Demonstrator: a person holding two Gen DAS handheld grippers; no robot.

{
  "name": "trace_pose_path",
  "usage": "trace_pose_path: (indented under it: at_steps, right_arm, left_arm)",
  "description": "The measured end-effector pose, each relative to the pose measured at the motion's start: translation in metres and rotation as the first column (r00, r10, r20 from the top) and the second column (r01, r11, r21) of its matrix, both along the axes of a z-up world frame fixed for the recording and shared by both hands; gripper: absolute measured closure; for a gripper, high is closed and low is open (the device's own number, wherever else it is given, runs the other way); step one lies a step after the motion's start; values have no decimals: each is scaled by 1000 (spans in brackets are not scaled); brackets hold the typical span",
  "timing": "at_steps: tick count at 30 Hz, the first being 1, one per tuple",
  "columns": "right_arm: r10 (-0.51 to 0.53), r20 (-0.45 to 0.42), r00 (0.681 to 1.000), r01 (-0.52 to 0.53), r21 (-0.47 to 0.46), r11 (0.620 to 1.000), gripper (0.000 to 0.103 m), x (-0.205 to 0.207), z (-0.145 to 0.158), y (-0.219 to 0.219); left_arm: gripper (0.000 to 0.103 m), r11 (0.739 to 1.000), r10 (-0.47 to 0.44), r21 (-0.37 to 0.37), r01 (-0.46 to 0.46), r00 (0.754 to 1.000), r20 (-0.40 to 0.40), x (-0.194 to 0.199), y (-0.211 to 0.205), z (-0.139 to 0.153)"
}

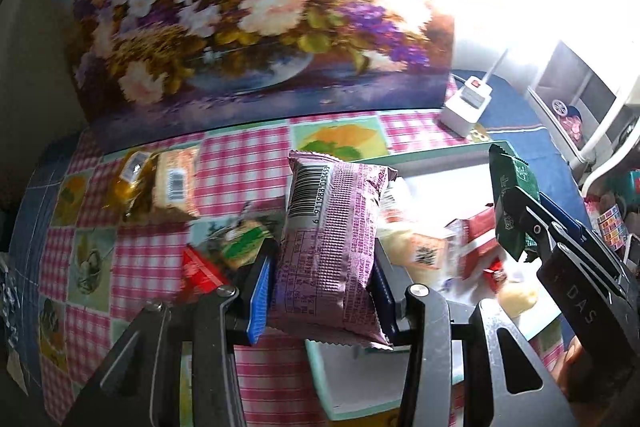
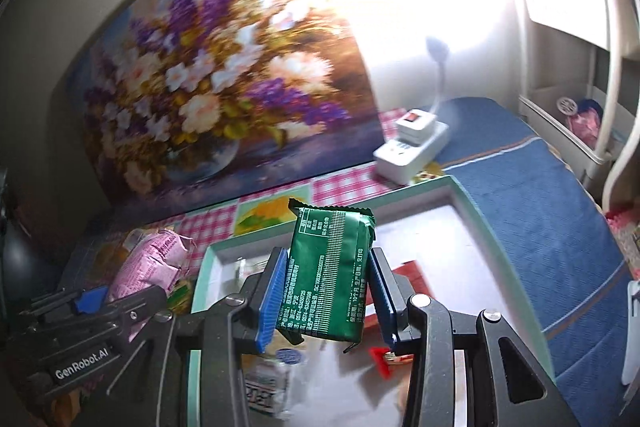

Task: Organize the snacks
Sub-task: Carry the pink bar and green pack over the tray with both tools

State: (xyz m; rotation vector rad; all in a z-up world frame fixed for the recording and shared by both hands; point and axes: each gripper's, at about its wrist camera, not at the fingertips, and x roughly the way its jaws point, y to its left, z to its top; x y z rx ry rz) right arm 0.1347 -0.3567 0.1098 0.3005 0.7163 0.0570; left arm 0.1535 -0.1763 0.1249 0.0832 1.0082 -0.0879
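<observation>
Over the tray (image 2: 472,203), a green packet (image 2: 332,275) is pinched upright in the right tool (image 2: 326,297); a pink packet (image 1: 332,247) is pinched, long axis vertical, in the left tool (image 1: 320,291) at the tray's left edge. Right tool is judged nearer for dropping.

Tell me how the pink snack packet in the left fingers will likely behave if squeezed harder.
The pink snack packet looks puffy and creased, so it probably crushes easily. Its film looks glossy, so it may slip between the left gripper's fingers. Probably light for its size.
</observation>
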Motion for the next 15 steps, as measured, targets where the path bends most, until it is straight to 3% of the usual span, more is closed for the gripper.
trace_pose_path:
  at_steps: [9,15]
  right_arm:
    - [-97,7,995,97,24,995,59,-5,1,-45]
    - [-154,-27,988,154,-12,988,60,-1,-10,-69]
  left_arm:
    - [57,1000,-29,4,29,1000,4,7,-44,1]
    - [57,1000,-12,-18,12,1000,-8,15,-63,-5]
